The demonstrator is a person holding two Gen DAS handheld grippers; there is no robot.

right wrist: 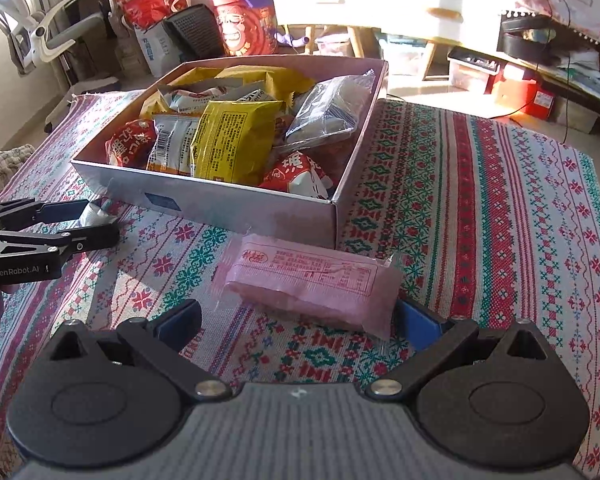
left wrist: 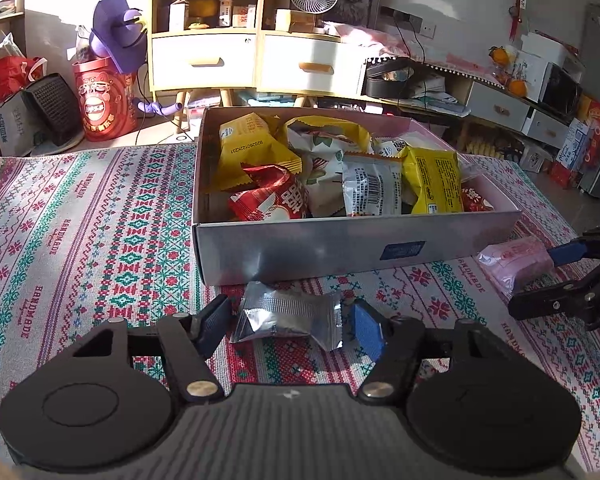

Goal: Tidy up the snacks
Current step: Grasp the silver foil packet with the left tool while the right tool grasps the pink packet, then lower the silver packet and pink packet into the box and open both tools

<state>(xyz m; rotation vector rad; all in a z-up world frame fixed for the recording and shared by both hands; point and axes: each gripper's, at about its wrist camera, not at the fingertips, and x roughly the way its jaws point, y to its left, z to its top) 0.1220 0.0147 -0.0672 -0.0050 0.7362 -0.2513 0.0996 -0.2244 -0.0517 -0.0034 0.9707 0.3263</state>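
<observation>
A silver cardboard box (left wrist: 340, 240) full of snack packets sits on the patterned cloth; it also shows in the right wrist view (right wrist: 228, 204). A silver foil packet (left wrist: 288, 316) lies in front of the box, between the fingers of my open left gripper (left wrist: 290, 326), which stands around it. A pink packet (right wrist: 312, 284) lies by the box's near corner, between the fingers of my open right gripper (right wrist: 300, 320). The pink packet (left wrist: 512, 260) and the right gripper (left wrist: 548, 276) also show at the right of the left wrist view. The left gripper (right wrist: 100, 222) shows at the left of the right wrist view.
The patterned tablecloth (left wrist: 80, 220) covers the table around the box. Beyond the table edge stand a wooden shelf with drawers (left wrist: 228, 52), a red drum (left wrist: 100, 100) and floor clutter. The cloth stretches right of the box (right wrist: 500, 200).
</observation>
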